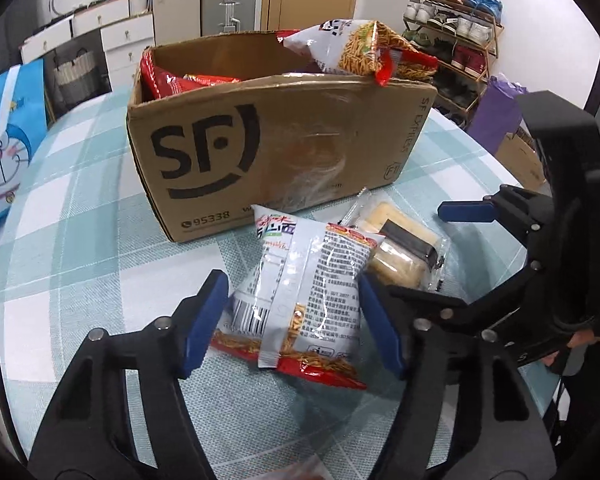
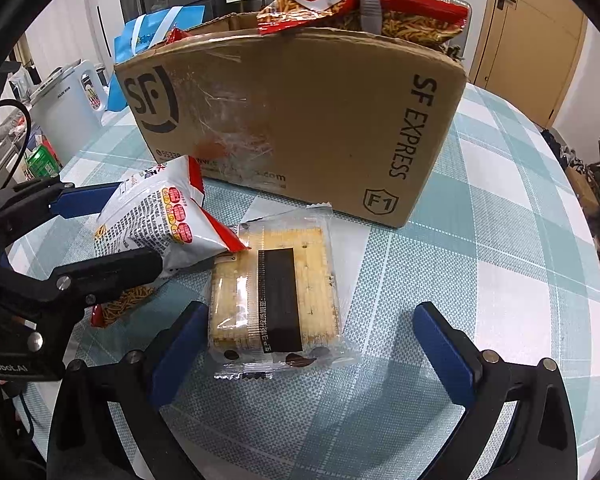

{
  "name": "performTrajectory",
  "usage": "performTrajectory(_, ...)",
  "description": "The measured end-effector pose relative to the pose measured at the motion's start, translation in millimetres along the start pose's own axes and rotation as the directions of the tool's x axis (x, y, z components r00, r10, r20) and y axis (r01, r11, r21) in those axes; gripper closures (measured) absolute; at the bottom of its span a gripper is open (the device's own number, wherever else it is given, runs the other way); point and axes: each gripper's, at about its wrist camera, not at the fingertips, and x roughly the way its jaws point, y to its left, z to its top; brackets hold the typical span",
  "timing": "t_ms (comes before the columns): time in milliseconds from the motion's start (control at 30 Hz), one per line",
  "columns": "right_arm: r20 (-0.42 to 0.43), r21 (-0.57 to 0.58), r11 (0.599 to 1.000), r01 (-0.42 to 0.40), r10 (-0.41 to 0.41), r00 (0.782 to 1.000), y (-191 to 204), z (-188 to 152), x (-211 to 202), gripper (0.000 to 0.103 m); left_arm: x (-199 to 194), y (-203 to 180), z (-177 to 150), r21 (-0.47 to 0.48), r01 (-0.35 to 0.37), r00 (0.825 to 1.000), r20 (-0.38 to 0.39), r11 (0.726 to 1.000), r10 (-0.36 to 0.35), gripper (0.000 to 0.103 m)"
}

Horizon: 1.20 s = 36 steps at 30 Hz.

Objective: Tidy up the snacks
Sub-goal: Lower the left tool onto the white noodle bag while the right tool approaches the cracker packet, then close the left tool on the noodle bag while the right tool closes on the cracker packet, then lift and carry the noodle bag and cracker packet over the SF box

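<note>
**Noodle-snack packet in the left gripper's pinch**

Noodle-snack packet [image 1: 300, 300] lies on the checked worktop [image 1: 80, 240], near side of the SF carton [image 1: 268, 136], between the left gripper [image 1: 296, 320] pads, which press its sides. Light, air-puffed, slick film, brittle contents: hold mid-body, gently. Right gripper [image 2: 316, 348] stands wide around the cracker pack [image 2: 276, 296], not gripping.

Ahead of me the cardboard box [image 2: 300, 120] walls off the table [image 2: 480, 280]; bare cloth lies open to its right, while snack bags [image 1: 364, 46] crowd its top.
</note>
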Motion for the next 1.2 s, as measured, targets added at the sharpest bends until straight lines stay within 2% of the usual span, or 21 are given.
performTrajectory(33, 0.0, 0.0, 1.0, 0.001, -0.001, 1.0, 0, 0, 0, 0.001, 0, -1, 0, 0.003, 0.006, 1.0, 0.001, 1.0, -0.006, 0.048)
performTrajectory(233, 0.001, 0.0, 1.0, 0.001, -0.001, 1.0, -1, 0, 0, 0.001, -7, 4, 1, -0.016, 0.028, 0.999, 0.019, 0.999, -0.028, 0.059)
performTrajectory(467, 0.005, 0.001, 1.0, 0.001, -0.001, 1.0, 1, 1, 1, 0.001, -7, 4, 2, 0.003, 0.021, 1.0, 0.003, 1.0, -0.021, 0.059)
performTrajectory(533, 0.005, 0.002, 1.0, 0.001, -0.001, 1.0, 1, 1, 1, 0.001, -2, 3, 1, 0.015, 0.013, 0.999, -0.03, 1.0, -0.013, 0.051)
performTrajectory(567, 0.005, 0.001, 1.0, 0.001, -0.001, 1.0, 1, 1, 1, 0.001, 1, 4, 0, 0.016, 0.007, 0.999, -0.044, 1.0, -0.006, 0.05)
performTrajectory(700, 0.005, 0.001, 1.0, 0.001, -0.001, 1.0, 1, 1, 1, 0.001, 5, 7, -2, 0.003, 0.005, 0.998, -0.056, 1.0, -0.005, 0.05)
performTrajectory(833, 0.012, 0.008, 1.0, 0.0, 0.0, 1.0, 0, 2, 1, 0.001, 3, 3, -3, 0.026, -0.005, 0.999, -0.054, 1.0, 0.007, 0.057)
performTrajectory(900, 0.02, 0.011, 1.0, 0.012, -0.013, 1.0, 1, 3, 1, 0.005, 1, 1, -3, 0.034, -0.015, 0.999, -0.052, 0.999, 0.017, 0.058)
performTrajectory(1000, 0.043, -0.01, 1.0, -0.005, 0.005, 0.999, 5, 5, -2, 0.023, 0, 7, -1, 0.007, -0.01, 0.999, -0.049, 1.0, 0.01, 0.059)
performTrajectory(1067, 0.058, -0.005, 1.0, -0.004, 0.004, 0.998, 6, 6, -3, 0.042, 0, 11, 0, -0.012, -0.019, 0.999, -0.047, 1.0, 0.018, 0.059)
performTrajectory(1200, 0.077, 0.011, 1.0, -0.024, 0.023, 0.997, 2, 8, -4, 0.044, -3, 19, 1, -0.029, -0.036, 0.999, -0.037, 0.999, 0.035, 0.059)
